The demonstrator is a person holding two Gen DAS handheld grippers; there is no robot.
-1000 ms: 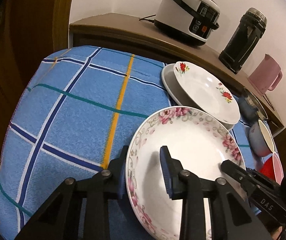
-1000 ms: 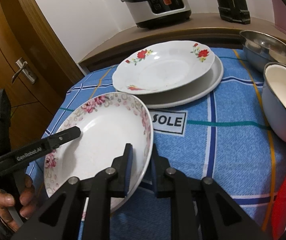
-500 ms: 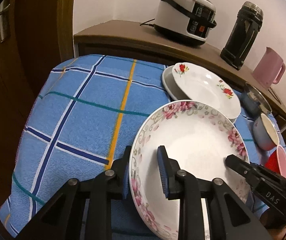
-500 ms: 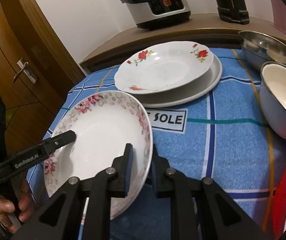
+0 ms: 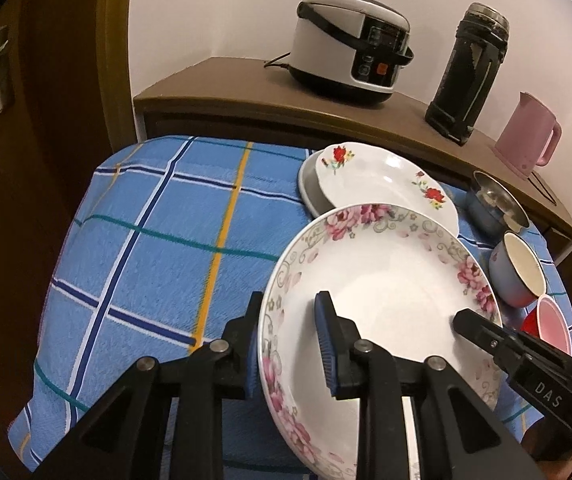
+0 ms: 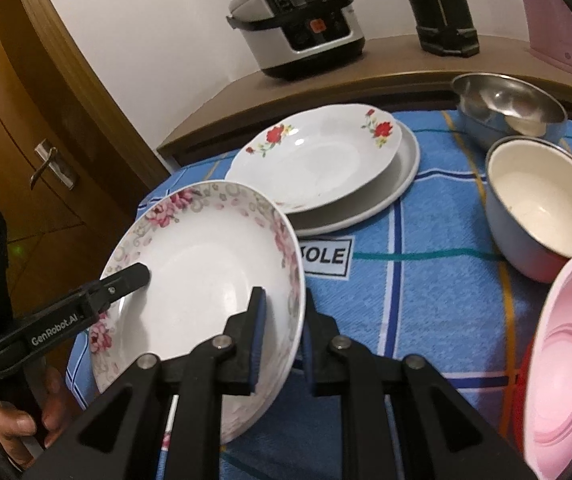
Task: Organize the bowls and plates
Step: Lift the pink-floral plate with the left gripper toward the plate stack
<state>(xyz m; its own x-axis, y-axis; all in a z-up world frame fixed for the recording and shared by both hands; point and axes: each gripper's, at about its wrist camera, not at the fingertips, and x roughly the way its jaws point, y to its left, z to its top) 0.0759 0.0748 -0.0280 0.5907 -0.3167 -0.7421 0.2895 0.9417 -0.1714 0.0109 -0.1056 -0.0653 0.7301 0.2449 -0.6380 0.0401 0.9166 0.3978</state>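
A white plate with pink flowers (image 5: 386, 280) hangs tilted above the blue checked tablecloth (image 5: 157, 240), held from both sides. My left gripper (image 5: 288, 304) is shut on its left rim. My right gripper (image 6: 282, 296) is shut on its right rim; the same plate (image 6: 205, 264) fills the left of that view. Just behind it a rose-patterned plate (image 6: 318, 160) rests on a grey plate (image 6: 406, 168). To the right stand a steel bowl (image 6: 510, 108), a blue enamel bowl (image 6: 542, 200) and a pink bowl (image 6: 566, 360) nested in a red one.
A rice cooker (image 5: 350, 60), a black flask (image 5: 470, 72) and a pink jug (image 5: 526, 136) stand on the wooden counter behind the table. A wooden door with a handle (image 6: 49, 164) is at the left. A hand (image 6: 17, 420) grips the left tool.
The flowered plate has risen off the cloth in both grippers, and its far rim now overlaps the rose plate in the left wrist view. The other dishes have not moved.
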